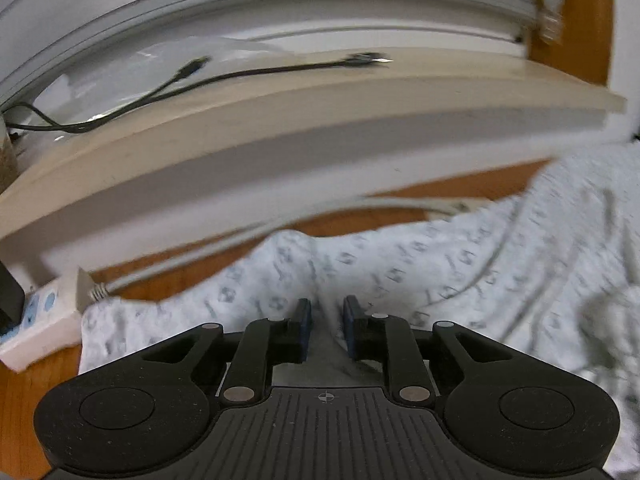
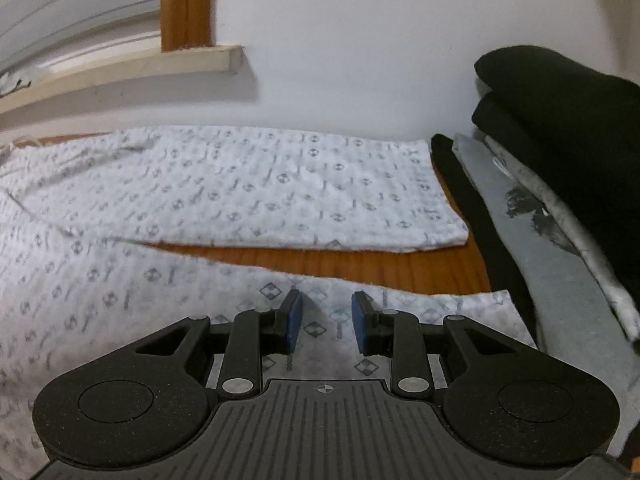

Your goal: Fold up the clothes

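White patterned trousers (image 2: 240, 192) lie spread on a wooden table (image 2: 340, 264), both legs pointing right with a strip of wood showing between them. My right gripper (image 2: 326, 322) is open, just above the hem end of the near leg (image 2: 400, 304). In the left wrist view the same cloth (image 1: 440, 264) is bunched and lifted. My left gripper (image 1: 327, 326) has its blue pads narrowly apart with a raised fold of the cloth between them. This view is motion-blurred.
A stack of folded dark and grey clothes (image 2: 560, 160) sits at the right by the wall. A cream window sill (image 1: 280, 120) with black cables (image 1: 180, 84) overhangs the table's far edge. A white power strip (image 1: 44, 316) lies at the left.
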### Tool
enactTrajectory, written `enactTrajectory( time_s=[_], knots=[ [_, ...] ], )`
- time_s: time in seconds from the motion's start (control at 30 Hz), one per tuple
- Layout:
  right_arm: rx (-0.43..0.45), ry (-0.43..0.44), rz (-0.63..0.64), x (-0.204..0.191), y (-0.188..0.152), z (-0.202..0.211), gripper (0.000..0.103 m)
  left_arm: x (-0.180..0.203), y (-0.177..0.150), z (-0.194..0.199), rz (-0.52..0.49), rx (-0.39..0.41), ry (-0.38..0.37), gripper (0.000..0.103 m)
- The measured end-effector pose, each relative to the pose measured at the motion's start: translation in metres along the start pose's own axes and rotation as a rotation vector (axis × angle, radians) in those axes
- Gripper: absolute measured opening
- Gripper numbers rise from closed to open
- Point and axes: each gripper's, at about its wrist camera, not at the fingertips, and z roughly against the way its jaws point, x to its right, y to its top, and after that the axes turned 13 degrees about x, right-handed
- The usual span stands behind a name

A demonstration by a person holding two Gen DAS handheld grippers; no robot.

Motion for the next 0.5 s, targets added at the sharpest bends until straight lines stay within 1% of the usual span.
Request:
enactTrajectory(
  time_s=[0.07,0.1,0.2,0.27,0.3,0.33,0.37,0.43,0.5],
  knots=[
    [0.009,0.011,-0.005,0.001,0.001,-0.006,0.028,-0.008,0.0,-0.01,-0.02,0.018,0.062,0.02],
    [0.008,0.018,-0.007,0.001,0.003,-0.009,0.028,-0.012,0.001,-0.015,-0.009,0.02,0.081,0.02],
    [0.009,0.037,-0.011,0.003,0.006,-0.019,0.028,-0.014,0.005,-0.023,-0.003,0.021,0.104,0.02],
    [0.016,0.045,0.006,0.004,0.006,-0.022,0.029,-0.007,0.007,-0.022,-0.001,0.015,0.123,0.02],
    [0.021,0.048,0.012,0.004,0.006,-0.023,0.029,-0.001,0.008,-0.017,0.002,0.027,0.119,0.019],
    [0.025,0.051,0.012,0.005,0.005,-0.023,0.029,0.006,0.009,-0.011,0.007,0.042,0.11,0.019],
    [0.031,0.053,0.009,0.006,0.004,-0.023,0.029,0.016,0.011,-0.005,0.016,0.063,0.077,0.02],
    [0.047,0.058,-0.003,0.008,0.002,-0.024,0.029,0.038,0.015,0.011,0.021,0.104,0.007,0.033],
    [0.059,0.061,-0.012,0.01,0.001,-0.024,0.029,0.071,0.019,0.023,-0.008,0.131,-0.077,0.037]
  ],
)
